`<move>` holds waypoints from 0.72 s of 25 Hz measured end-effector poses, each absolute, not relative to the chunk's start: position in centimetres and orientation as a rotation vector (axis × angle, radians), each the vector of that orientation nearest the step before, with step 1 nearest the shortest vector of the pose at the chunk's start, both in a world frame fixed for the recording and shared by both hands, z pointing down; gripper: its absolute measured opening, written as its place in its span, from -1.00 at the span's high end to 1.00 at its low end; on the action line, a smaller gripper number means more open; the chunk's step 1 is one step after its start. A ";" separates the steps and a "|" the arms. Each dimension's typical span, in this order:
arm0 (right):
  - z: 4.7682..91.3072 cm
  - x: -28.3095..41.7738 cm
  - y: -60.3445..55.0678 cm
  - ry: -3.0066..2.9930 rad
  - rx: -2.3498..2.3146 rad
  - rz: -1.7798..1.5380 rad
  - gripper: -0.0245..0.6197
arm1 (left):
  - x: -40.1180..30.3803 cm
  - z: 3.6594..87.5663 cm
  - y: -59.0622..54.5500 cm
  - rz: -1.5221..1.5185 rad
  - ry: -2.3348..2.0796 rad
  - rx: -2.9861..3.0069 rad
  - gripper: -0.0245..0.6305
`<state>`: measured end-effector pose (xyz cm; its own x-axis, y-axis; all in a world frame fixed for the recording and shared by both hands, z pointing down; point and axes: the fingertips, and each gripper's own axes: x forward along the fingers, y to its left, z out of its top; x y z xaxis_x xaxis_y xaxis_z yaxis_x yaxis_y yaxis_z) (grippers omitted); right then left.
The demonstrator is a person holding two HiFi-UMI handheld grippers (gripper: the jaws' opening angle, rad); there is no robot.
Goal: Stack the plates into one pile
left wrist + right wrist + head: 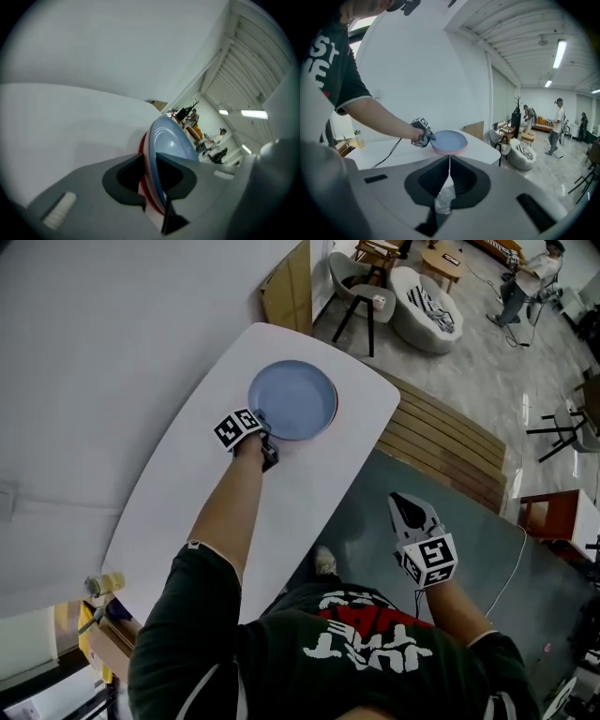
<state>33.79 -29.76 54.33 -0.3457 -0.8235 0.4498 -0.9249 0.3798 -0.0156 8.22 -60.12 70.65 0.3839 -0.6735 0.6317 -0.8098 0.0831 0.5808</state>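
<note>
Left tongs (269,454) tight on blue plate (292,399), pink plate (142,144) beneath only in gripper views; right tongs (401,504) shut.

Bright, even light; fisheye-warped edges.

**Open workroom with a lounge corner**

A white wall (94,334) fills the head view's upper left. At upper right, glossy grey floor (487,371) holds a grey chair (345,276) and a round white seat (408,324). Strip lights (558,52) cross the right gripper view's top right.
</note>
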 end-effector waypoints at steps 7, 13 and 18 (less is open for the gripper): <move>54.7 34.9 -30.1 -2.300 1.492 0.377 0.90 | 12.1 70.3 -58.9 0.575 -1.233 1.908 0.17; 52.5 33.4 -31.6 -2.366 1.452 0.298 0.90 | 8.3 65.7 -55.7 0.459 -1.329 2.023 -0.02; 50.3 30.0 -32.2 -2.431 1.448 0.266 0.90 | 4.9 57.2 -46.8 0.286 -1.291 2.353 0.01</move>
<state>29.99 -32.22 50.29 -0.4477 -0.8248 0.3453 -0.8799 0.4750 -0.0062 4.90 -46.84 57.18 0.5434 -0.7482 0.3806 -0.8390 -0.4686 0.2768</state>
